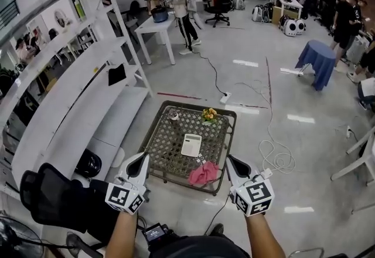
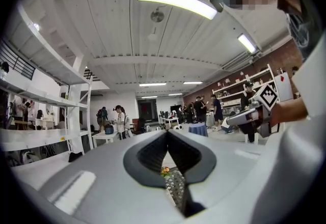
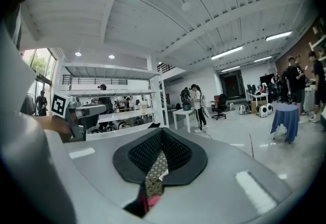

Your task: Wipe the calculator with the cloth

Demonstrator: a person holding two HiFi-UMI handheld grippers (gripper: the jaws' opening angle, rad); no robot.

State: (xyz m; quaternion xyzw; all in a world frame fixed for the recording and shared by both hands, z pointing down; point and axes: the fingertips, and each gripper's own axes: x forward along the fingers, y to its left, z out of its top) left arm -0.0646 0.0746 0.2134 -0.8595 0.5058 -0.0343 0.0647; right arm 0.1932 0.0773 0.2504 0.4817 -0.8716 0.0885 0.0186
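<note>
A white calculator lies flat near the middle of a low wicker table. A crumpled pink cloth sits at the table's near edge, just right of centre. My left gripper hovers at the table's near left corner, shut and empty. My right gripper is just right of the cloth, apart from it, also shut and empty. In the left gripper view the left gripper shows its tips touching, with table weave below. In the right gripper view the right gripper is closed, with a strip of pink cloth low between its jaws.
On the table's far side stand a small yellow flower bunch and a small cup. White shelving runs along the left. A black chair back is at my lower left. A cable and power strip lie on the floor behind the table.
</note>
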